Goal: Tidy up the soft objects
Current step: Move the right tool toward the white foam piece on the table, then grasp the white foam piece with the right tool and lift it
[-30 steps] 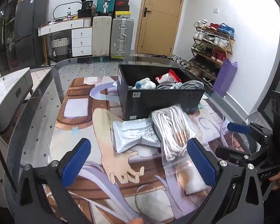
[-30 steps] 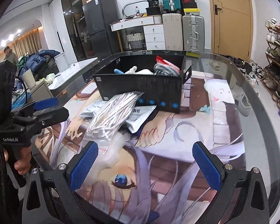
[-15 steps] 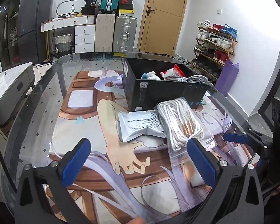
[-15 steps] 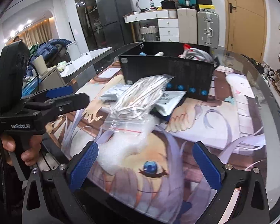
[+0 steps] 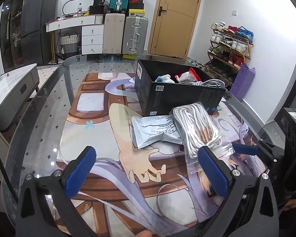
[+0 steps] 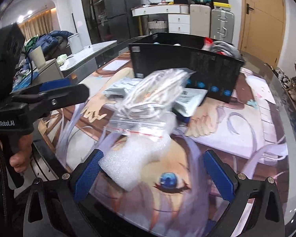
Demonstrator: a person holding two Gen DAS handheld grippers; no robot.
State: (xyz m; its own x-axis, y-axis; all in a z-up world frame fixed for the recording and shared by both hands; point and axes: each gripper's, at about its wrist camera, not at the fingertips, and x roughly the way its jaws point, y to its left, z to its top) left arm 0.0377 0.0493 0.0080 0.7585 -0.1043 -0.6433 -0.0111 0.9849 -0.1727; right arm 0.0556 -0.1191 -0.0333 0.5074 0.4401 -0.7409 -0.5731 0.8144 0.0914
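Observation:
A white foam piece [image 6: 132, 162] lies on the printed mat between the blue pads of my right gripper [image 6: 153, 174], close against the left pad; the jaws stand wide open. Behind it a clear zip bag of white rope [image 6: 155, 96] rests partly on a silver pouch [image 6: 189, 100], in front of the black box [image 6: 187, 59]. My left gripper [image 5: 147, 170] is open over bare mat, short of the pouch [image 5: 154, 128] and the rope bag [image 5: 197, 126]. The box [image 5: 177, 94] holds a cable, a red packet and a small plush.
The glass table [image 5: 39, 102] carries a printed mat. The left gripper [image 6: 49, 96], held by a hand, shows in the right wrist view; the right gripper [image 5: 246, 150] shows in the left wrist view. Suitcases, drawers and a shoe rack stand behind.
My right gripper has dropped and moved forward, so the foam piece now sits between its fingers. The left gripper's view has shifted slightly; both stay open.

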